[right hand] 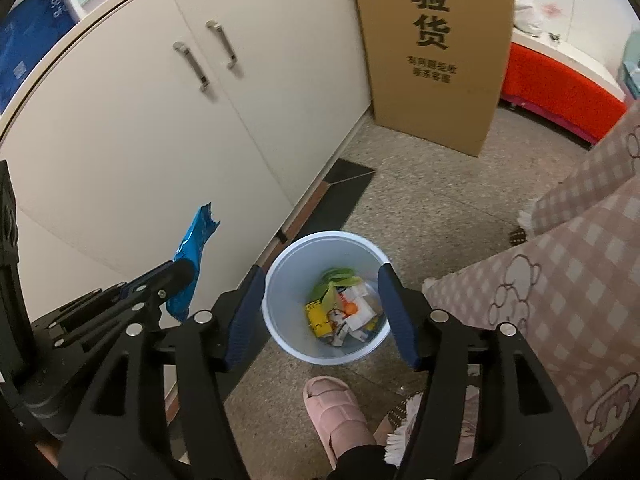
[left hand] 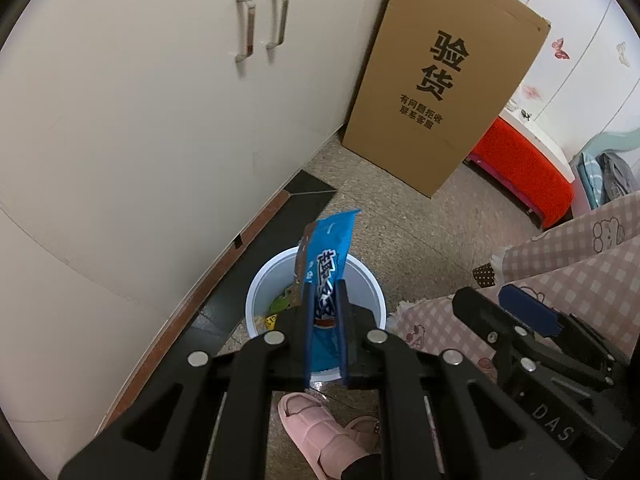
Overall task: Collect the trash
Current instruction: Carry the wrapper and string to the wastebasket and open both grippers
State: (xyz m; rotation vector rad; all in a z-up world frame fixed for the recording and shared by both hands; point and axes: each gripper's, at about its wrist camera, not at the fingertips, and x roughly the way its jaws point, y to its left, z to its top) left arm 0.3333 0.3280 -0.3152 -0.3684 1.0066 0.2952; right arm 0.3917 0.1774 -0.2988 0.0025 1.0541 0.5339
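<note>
My left gripper [left hand: 325, 292] is shut on a blue snack wrapper [left hand: 329, 256] and holds it upright above a white trash bin [left hand: 256, 296] on the floor. In the right wrist view the same wrapper [right hand: 191, 256] shows at the left, left of the bin [right hand: 280, 320]. The bin holds several pieces of trash [right hand: 344, 308]: green leaves, yellow and white packets. My right gripper [right hand: 324, 304] is open and empty, its blue pads either side of the bin's mouth, above it. The right gripper [left hand: 524, 308] also shows at the right of the left wrist view.
A white cabinet [right hand: 160, 128] with two handles stands to the left. A tall cardboard box [right hand: 432, 52] stands behind the bin. A red stool [right hand: 560, 92] is at the far right. A person's pink slipper [right hand: 340, 416] and checked pyjama leg [right hand: 560, 300] are close to the bin.
</note>
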